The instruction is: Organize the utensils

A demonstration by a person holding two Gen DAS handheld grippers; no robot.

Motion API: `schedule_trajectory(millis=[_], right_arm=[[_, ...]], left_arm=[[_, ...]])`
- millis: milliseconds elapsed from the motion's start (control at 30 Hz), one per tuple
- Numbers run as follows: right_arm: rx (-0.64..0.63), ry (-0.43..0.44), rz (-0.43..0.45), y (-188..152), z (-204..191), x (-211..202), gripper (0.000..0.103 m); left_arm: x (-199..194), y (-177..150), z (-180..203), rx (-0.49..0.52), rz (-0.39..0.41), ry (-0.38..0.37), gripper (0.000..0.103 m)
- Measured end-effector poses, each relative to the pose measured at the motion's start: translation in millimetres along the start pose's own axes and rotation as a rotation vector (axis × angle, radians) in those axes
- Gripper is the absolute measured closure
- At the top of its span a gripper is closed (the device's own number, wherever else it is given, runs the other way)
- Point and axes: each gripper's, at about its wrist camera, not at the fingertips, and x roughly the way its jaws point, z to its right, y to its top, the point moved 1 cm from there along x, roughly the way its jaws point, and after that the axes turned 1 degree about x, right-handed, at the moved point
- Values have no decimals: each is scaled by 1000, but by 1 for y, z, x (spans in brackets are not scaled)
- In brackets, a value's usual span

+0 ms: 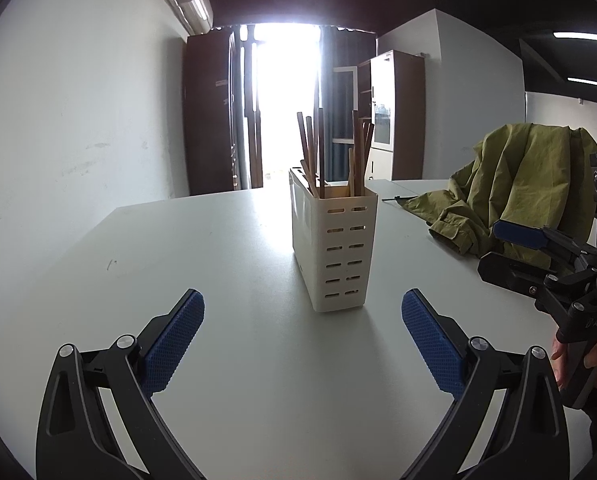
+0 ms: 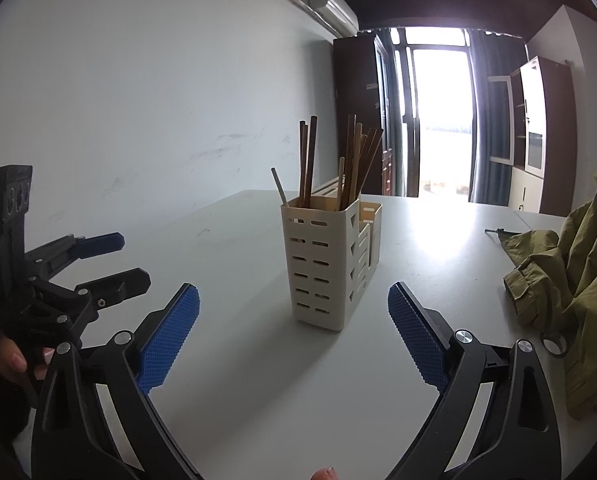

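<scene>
I take the cream slotted utensil holder [image 1: 332, 246] as my landmark: it stands upright on the white table [image 1: 178, 248], and everything else is placed around it. The wooden chopsticks [image 1: 330, 152] already stand inside it, leaning loosely against its walls, most of them in the taller compartment, which is why they fan out rather than sit straight. My left gripper [image 1: 302, 340] hangs short of the holder with its jaws spread wide and nothing between the blue pads. My right gripper [image 2: 294, 338] sits likewise on the near side of the holder, jaws apart and empty. I judge the sorting nearly or fully done, since I see no loose utensil near the holder. An olive jacket [image 1: 518, 184] lies well right of it.
</scene>
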Motion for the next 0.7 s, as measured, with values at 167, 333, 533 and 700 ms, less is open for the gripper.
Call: schedule_trajectory(millis=[167, 333, 533, 700], right_arm=[[-7, 4, -4, -1, -3, 1, 7], [-9, 5, -6, -1, -3, 1, 7], [-10, 7, -5, -1, -4, 1, 7], [-11, 8, -4, -1, -4, 1, 7]], left_arm=[[0, 0, 2, 10, -5, -4, 6], [0, 1, 3, 13, -4, -6, 6], [0, 2, 7, 20, -10, -16, 6], [3, 0, 9, 23, -23, -18, 6]])
